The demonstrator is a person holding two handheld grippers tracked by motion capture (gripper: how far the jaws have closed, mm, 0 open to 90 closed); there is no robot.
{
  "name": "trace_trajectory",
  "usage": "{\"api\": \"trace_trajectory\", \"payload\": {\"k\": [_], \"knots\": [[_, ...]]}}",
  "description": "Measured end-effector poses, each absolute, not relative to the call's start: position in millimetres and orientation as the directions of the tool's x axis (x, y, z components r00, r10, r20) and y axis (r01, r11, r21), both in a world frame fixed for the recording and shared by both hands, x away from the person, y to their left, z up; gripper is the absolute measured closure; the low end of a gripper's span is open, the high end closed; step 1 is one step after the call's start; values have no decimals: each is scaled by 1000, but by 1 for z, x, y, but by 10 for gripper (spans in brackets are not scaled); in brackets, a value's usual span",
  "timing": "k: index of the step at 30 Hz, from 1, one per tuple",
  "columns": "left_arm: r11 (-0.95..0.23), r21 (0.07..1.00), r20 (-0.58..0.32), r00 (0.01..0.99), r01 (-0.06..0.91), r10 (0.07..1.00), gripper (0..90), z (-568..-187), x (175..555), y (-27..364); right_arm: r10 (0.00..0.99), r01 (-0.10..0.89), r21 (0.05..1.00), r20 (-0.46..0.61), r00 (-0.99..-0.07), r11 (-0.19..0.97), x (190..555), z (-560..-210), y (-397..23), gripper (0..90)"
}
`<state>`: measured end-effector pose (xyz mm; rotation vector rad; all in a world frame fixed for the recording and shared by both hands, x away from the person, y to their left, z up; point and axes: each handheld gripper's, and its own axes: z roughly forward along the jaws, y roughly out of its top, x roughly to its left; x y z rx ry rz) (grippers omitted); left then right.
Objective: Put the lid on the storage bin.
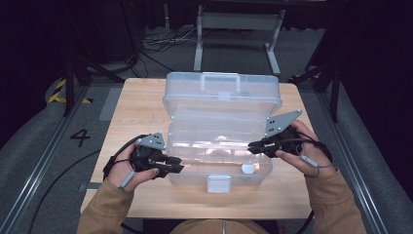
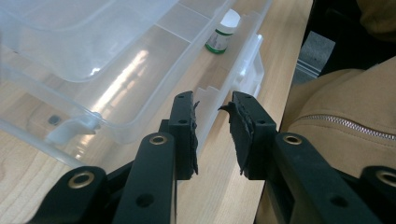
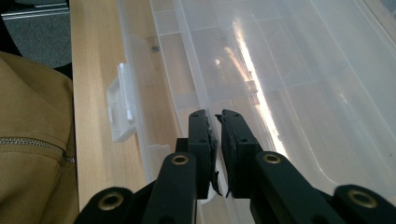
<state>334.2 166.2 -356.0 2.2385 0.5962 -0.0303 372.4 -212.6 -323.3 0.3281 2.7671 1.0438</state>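
A big clear plastic box (image 1: pixel 221 122) sits in the middle of the wooden desk (image 1: pixel 141 97), with its lid (image 1: pixel 221 92) standing open at the back. It looks light and thin, so its walls will likely bend a little when squeezed, and the smooth plastic may slip. Inside, near the front wall, stands a small bottle (image 2: pixel 223 31) with a white cap and a green label. It looks tiny and light and could tip over with one bump. The left gripper (image 1: pixel 170 165) is at the box's front left corner, and its jaws are spread apart with nothing between them. The right gripper (image 1: pixel 255 146) is at the box's right edge. Its jaws are nearly pressed together, with just a thin gap, and they seem to sit right over the thin wall (image 3: pixel 194 93) of the box; I cannot tell if they really pinch it. A good place to hold the box is the stiff rim, or the white latch (image 1: pixel 218 184) at the front. The lid also has a handle (image 1: pixel 221 80) on top.
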Motion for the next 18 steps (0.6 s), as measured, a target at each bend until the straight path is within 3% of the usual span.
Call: {"api": "trace_trajectory", "payload": {"k": [18], "knots": [[-418,802,-215,859,427,464,766,-329,335,179,281,157,681,-74,-957,716,370,-325,-214,826]]}}
